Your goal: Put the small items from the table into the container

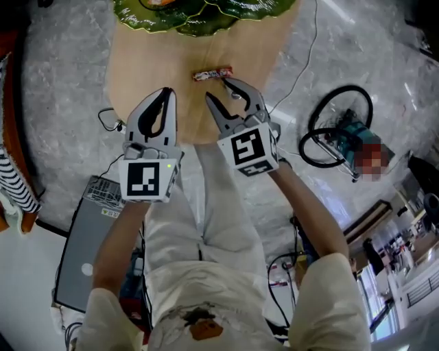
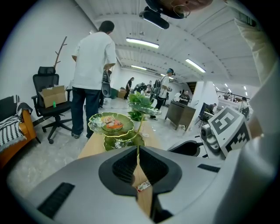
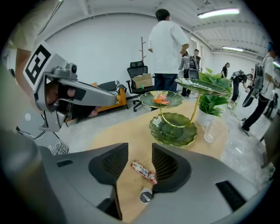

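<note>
Left tool [image 1: 164, 96] pressed together, empty, hovering over near end of desk [image 1: 137, 62]. Wrapped candy bar [image 1: 212, 73] flat on desk, short of green tiered dish [image 1: 147, 20] (likely the container). Right tool [image 1: 221, 94] spread, bar framed between jaws, untouched; small dark cap [image 3: 145, 196] just beside. Lower till pads straddle bar's narrow width, close gently, avoid catching cap.
</note>
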Available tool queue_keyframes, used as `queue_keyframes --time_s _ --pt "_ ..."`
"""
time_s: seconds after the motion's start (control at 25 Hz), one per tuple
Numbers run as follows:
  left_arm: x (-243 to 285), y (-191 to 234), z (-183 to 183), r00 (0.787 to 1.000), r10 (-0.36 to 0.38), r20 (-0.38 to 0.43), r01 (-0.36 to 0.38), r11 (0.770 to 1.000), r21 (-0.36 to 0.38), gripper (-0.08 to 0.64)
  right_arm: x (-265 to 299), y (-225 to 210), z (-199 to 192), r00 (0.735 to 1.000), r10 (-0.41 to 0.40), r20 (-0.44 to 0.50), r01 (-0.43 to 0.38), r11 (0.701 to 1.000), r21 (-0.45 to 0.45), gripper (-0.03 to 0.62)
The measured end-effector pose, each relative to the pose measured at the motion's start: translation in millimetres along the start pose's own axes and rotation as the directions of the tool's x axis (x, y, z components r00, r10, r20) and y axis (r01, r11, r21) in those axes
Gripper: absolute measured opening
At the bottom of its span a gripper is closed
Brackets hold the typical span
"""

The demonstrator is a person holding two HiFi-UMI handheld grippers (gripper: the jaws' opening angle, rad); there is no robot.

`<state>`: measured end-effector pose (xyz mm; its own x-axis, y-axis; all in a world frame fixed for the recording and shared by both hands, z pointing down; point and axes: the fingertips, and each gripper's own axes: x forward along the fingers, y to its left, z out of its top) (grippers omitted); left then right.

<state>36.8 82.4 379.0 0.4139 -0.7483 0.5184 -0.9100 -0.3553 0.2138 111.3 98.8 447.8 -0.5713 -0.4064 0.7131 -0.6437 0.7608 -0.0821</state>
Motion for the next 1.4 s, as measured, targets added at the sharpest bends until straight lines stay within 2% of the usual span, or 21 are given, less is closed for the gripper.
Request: queue_keyframes --time_s 0.32,0.52,0.76,0.96,1.08,1.32,1.4 --pt "11.3 -3.2 -33.2 0.999 -0.008 -0.042 0.007 1.000 -0.023 0.000 22.1 4.1 -26.7 0.996 0.046 -0.078 -0.053 0.995 -0.083 0.176" --pt "15.3 -2.5 -61.3 0.993 -0.017 -0.115 0.011 0.999 -0.053 0.000 37.9 5.9 -42.8 0.989 0.065 -0.136 -0.082 0.988 -0.128 0.189" --pt "17.7 3.1 -74.2 0.993 -0.004 -0.118 -0.005 0.997 -0.072 0.000 53.2 6.6 -55.6 0.977 0.079 -0.196 -0.122 0.968 -0.219 0.206" --pt "18.6 1.7 -84.3 0.992 -0.017 -0.125 0.005 0.995 -0.098 0.000 62.6 8.3 -62.6 0.965 0.091 -0.248 -0.175 0.924 -0.341 0.207" --pt "18.7 2.1 -91.3 0.991 -0.021 -0.129 0.009 0.995 -0.099 0.000 69.4 10.3 -70.3 0.948 0.108 -0.300 -0.223 0.897 -0.382 0.207" --pt "20.9 3.4 -105.6 0.990 -0.036 -0.135 0.021 0.993 -0.115 0.000 81.2 14.4 -86.5 0.922 0.119 -0.368 -0.303 0.812 -0.498 0.207" --pt "22.0 5.2 -109.3 0.990 -0.035 -0.138 0.020 0.994 -0.112 0.000 85.1 13.9 -91.3 0.915 0.121 -0.385 -0.318 0.803 -0.504 0.207"
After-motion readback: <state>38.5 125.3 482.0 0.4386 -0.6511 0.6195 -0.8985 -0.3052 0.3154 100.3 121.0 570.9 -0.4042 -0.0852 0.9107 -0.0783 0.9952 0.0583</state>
